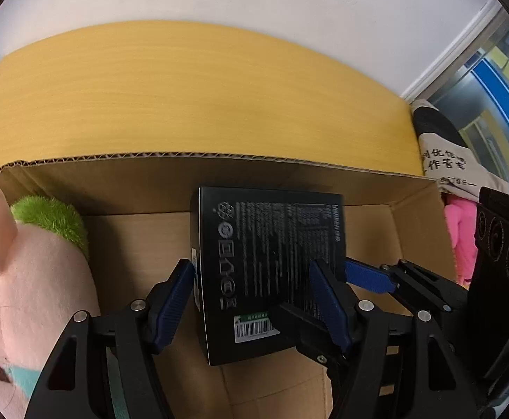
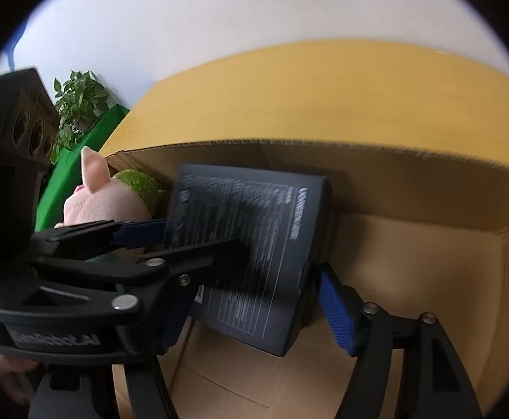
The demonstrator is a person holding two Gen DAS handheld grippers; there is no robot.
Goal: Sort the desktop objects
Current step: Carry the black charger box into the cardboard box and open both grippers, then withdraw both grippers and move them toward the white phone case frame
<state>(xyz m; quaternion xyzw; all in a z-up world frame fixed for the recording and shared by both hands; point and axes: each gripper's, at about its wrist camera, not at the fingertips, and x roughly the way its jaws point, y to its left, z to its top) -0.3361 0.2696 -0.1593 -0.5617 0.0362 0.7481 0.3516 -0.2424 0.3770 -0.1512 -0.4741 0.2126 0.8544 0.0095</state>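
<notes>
A black product box [image 1: 268, 265] with white print and a barcode is held over the inside of an open cardboard carton [image 1: 142, 237]. My left gripper [image 1: 254, 279] is shut on the black box, blue pads against its two sides. My right gripper [image 2: 251, 300] straddles the same black box [image 2: 251, 244] from the right, its jaws also closed on it. The right gripper's fingers [image 1: 366, 276] show in the left wrist view, and the left gripper's fingers [image 2: 139, 232] in the right wrist view. A pink plush pig with green tuft [image 1: 27, 269] lies in the carton's left end.
The carton [image 2: 411, 262] sits on a yellow wooden table [image 1: 184, 97] against a white wall. A pink item and a printed bag [image 1: 460, 174] lie right of the carton. A potted plant [image 2: 80, 101] and green surface are to the far left.
</notes>
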